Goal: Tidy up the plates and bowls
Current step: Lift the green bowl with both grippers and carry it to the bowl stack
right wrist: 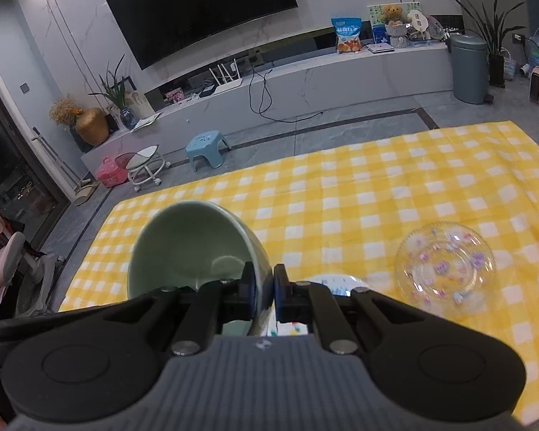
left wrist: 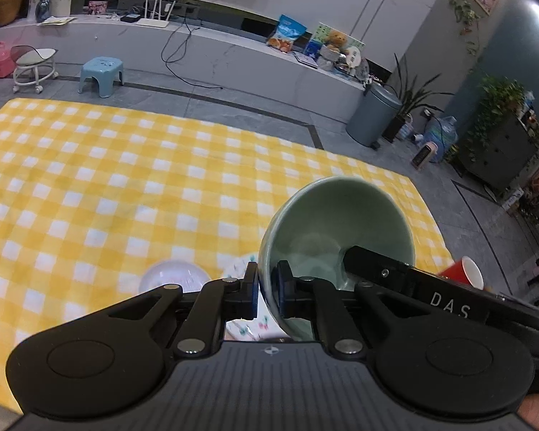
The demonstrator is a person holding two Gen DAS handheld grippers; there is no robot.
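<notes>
1. Each gripper pinches the wall of a green bowl, lifted off the yellow checked cloth (left wrist: 125, 179) and tilted with its mouth toward the camera.
2. Left gripper (left wrist: 267, 287): jaws pressed on the near-left wall of its bowl (left wrist: 337, 222), one pad outside, one inside; the bowl rises ahead and to the right of the jaws.
3. Right gripper (right wrist: 264, 289): jaws pressed on the right wall of its bowl (right wrist: 194, 244), one pad inside, one outside; the bowl stands ahead and to the left of the jaws.
4. In the left view the right gripper's black finger reaches into the bowl from the right.
5. A clear plate (right wrist: 445, 265) with small coloured spots lies on the cloth to the right of the right jaws.
6. A pale round dish (left wrist: 176, 274) lies just left of the left jaws, blurred.
7. A red cup (left wrist: 463, 273) shows to the right, beyond the bowl.
</notes>
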